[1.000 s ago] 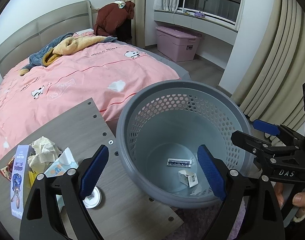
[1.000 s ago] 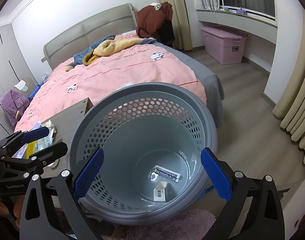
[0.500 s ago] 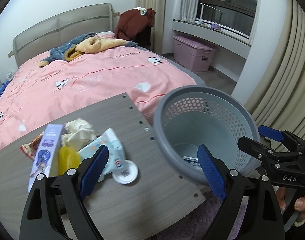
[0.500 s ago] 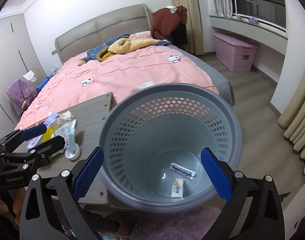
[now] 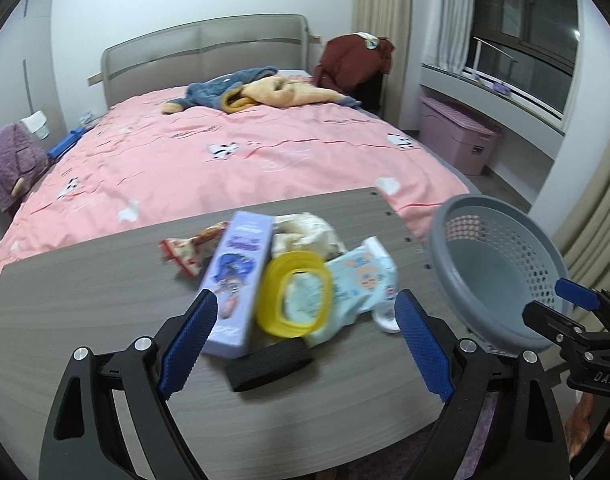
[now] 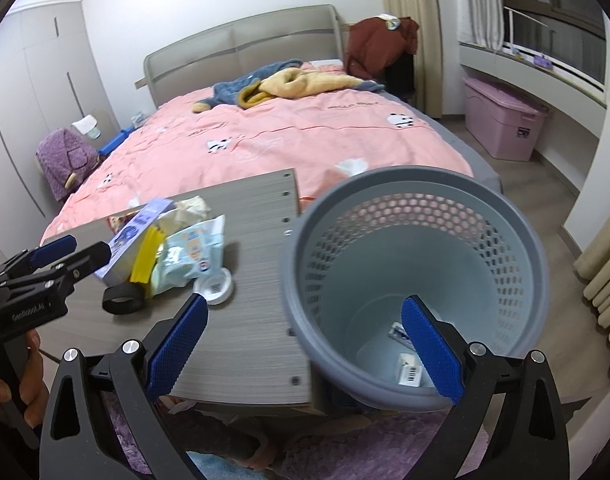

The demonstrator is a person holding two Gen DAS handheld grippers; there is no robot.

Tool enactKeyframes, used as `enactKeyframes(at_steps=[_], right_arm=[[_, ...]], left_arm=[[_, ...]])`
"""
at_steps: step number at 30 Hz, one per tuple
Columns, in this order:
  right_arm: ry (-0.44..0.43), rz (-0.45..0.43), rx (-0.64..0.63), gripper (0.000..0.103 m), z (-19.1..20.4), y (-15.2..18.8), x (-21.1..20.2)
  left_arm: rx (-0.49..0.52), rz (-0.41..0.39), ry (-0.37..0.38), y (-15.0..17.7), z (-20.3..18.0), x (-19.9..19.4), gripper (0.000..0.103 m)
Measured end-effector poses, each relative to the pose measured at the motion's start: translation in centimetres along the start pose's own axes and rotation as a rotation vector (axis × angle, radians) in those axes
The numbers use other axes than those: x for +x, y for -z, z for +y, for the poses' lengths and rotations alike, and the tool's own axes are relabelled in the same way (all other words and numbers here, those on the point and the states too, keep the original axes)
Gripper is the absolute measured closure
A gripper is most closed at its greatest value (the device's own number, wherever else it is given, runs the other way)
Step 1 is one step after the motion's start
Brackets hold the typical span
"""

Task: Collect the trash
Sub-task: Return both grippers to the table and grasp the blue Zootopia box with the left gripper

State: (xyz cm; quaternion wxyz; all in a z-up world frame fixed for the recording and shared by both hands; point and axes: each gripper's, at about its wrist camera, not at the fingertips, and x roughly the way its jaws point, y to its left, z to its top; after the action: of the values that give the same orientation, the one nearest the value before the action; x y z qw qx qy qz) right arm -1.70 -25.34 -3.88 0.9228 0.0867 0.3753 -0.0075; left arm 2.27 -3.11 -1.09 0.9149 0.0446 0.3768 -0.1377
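Observation:
A pile of trash lies on the grey wooden table (image 5: 85,312): a purple box (image 5: 239,280), a yellow ring lid (image 5: 295,294), a light blue wipes pack (image 5: 363,280), crumpled tissue (image 5: 309,232), a red wrapper (image 5: 185,250), a black band (image 5: 269,362) and a white cap (image 6: 215,288). My left gripper (image 5: 305,344) is open and empty just in front of the pile. The grey perforated bin (image 6: 417,276) stands at the table's right end with small scraps (image 6: 409,368) inside. My right gripper (image 6: 305,352) is open and empty over the bin's near rim.
A bed with a pink cover (image 5: 245,156) lies behind the table. A pink storage box (image 6: 505,124) stands under the window ledge. Curtains (image 6: 609,280) hang at the right. A purple rug (image 6: 365,452) lies below the table edge.
Both views have swung left, away from the bin. The left gripper now faces the trash pile on the table. Both grippers stayed open.

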Motion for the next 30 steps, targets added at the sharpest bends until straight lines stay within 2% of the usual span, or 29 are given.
enactKeyframes(at_steps=[10,18,30], right_arm=[[-0.036,0.039,-0.049,0.007,4.0,0.5,2.3],[-0.046,0.071,-0.068,0.007,5.4,0.5,4.1],[-0.045,0.110,-0.048,0.007,5.2,0.1,6.6]], left_arm=[[-0.075,0.046,-0.083,1.0,5.4,1.6,0.017],[-0.103,0.098,-0.088,0.2,7.0,4.6,0.017],[-0.061,0.165,-0.081,-2.0,6.9,9.9,0.017]])
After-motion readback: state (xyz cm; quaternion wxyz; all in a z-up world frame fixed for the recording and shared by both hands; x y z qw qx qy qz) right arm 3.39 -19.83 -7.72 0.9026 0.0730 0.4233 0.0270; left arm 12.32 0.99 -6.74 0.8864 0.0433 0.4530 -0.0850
